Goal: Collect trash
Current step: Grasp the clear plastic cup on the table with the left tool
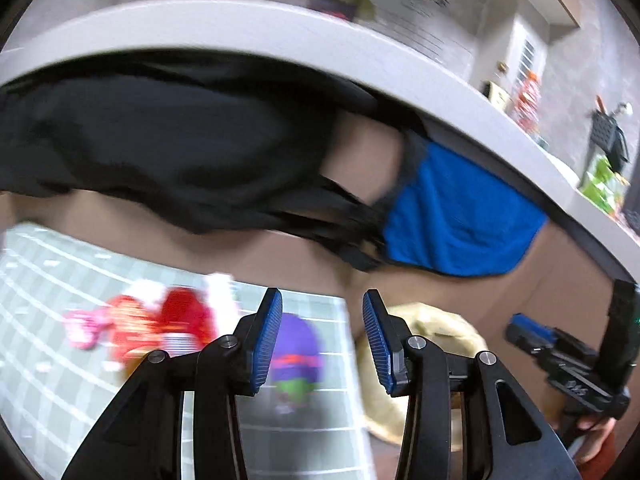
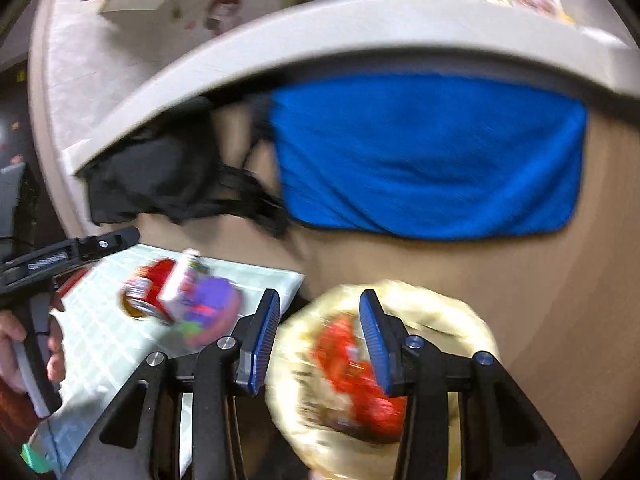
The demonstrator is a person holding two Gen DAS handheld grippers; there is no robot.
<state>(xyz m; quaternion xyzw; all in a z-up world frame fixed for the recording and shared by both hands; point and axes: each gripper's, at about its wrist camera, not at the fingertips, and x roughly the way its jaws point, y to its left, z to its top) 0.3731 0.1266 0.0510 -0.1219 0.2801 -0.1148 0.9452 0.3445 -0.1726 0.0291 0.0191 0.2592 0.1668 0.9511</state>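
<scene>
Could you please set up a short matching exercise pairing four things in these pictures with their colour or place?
Things:
1. hanging cloth
2. round bag
3. purple packet
4. right gripper

Descriptions:
A. on the checked mat
B. blue
C. open, nothing held
D. pale yellow, red wrapper inside

Pairs: 1-B, 2-D, 3-A, 4-C
</scene>
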